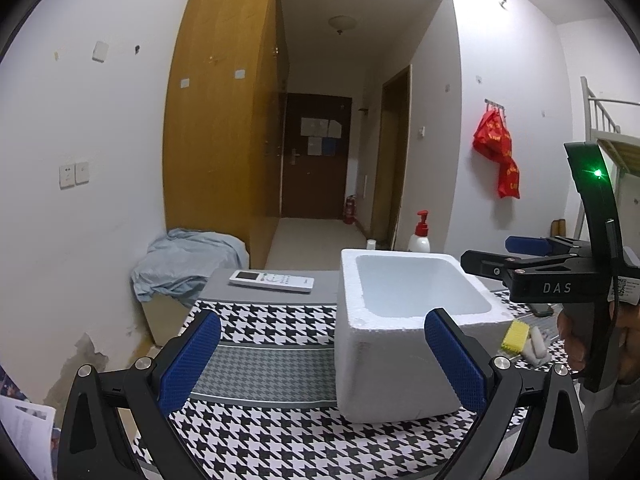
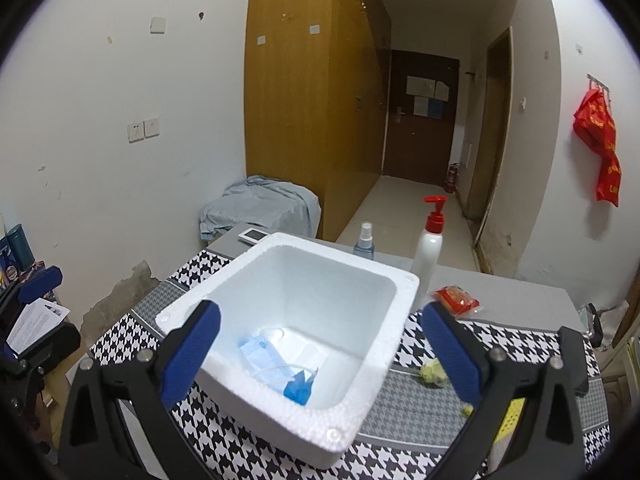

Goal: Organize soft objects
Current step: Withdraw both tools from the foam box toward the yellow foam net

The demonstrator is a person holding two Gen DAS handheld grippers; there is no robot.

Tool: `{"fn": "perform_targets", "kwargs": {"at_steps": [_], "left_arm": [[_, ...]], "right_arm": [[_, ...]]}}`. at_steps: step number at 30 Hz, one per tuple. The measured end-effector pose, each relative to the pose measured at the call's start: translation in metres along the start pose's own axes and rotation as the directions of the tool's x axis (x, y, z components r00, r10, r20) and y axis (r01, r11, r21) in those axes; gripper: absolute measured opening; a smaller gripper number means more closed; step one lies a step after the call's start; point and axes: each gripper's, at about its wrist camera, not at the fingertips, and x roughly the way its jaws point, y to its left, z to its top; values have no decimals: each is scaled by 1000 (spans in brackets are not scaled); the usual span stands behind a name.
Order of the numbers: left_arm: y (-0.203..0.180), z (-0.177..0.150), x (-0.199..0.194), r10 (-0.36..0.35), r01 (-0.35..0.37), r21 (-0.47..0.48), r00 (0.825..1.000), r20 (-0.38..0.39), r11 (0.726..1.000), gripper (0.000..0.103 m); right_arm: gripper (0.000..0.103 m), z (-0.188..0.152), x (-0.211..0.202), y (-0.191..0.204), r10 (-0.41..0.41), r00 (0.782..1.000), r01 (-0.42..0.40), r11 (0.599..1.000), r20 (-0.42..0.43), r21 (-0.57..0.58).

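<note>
Grainy matt white foam box [image 2: 372,368]; woven houndstooth black-and-white tablecloth [image 1: 280,440]; crinkled blue nonwoven mask [image 2: 260,354] inside; glossy white plastic pump bottle [image 2: 428,252] at 1 o'clock.
</note>
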Motion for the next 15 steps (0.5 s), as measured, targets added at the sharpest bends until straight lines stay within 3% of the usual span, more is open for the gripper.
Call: {"fn": "perform_targets", "kwargs": {"at_steps": [15], "left_arm": [[-26, 5, -16, -79, 78, 49, 997, 24, 996, 102]], "right_arm": [[102, -16, -60, -6, -42, 996, 39, 998, 77, 45]]}}
